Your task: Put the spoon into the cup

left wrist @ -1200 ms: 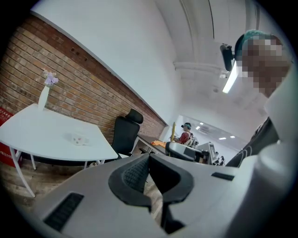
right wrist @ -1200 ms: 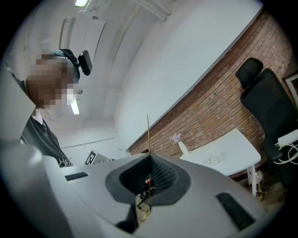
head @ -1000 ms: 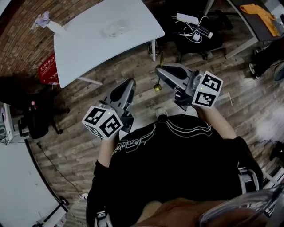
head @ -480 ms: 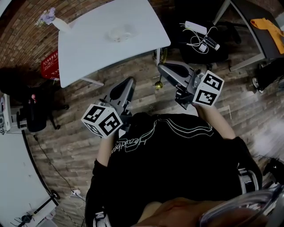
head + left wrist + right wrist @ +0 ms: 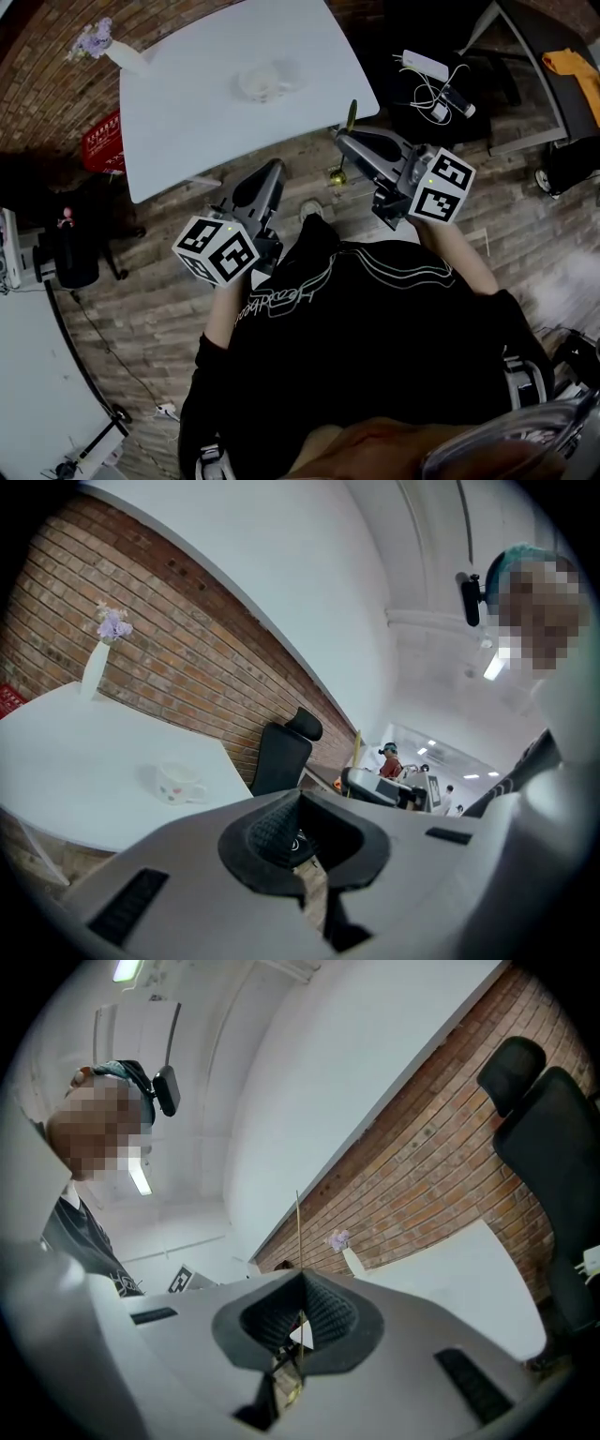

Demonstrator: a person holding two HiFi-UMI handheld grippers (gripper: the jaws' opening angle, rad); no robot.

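Note:
A white cup [image 5: 258, 84] [image 5: 178, 782] stands on the white table [image 5: 187, 122] [image 5: 450, 1269] ahead of me. My right gripper [image 5: 345, 142] [image 5: 300, 1321] is shut on a thin gold spoon [image 5: 350, 117] [image 5: 298, 1232]. The spoon stands upright, handle up and bowl hanging below the jaws. It sits over the wooden floor, just short of the table's near edge. My left gripper [image 5: 272, 173] [image 5: 300, 841] is shut with nothing in it, also short of the table. It points toward the cup.
A white vase with purple flowers [image 5: 117, 54] [image 5: 94, 667] stands at the table's far left corner. A black office chair [image 5: 286, 752] [image 5: 544, 1129] is to the table's right. A power strip with cables [image 5: 427, 70] lies at the back right. A brick wall runs behind.
Both grippers have moved forward toward the table. Its near edge and the cup now lie closer to the jaws. The spoon stays upright in the right gripper.

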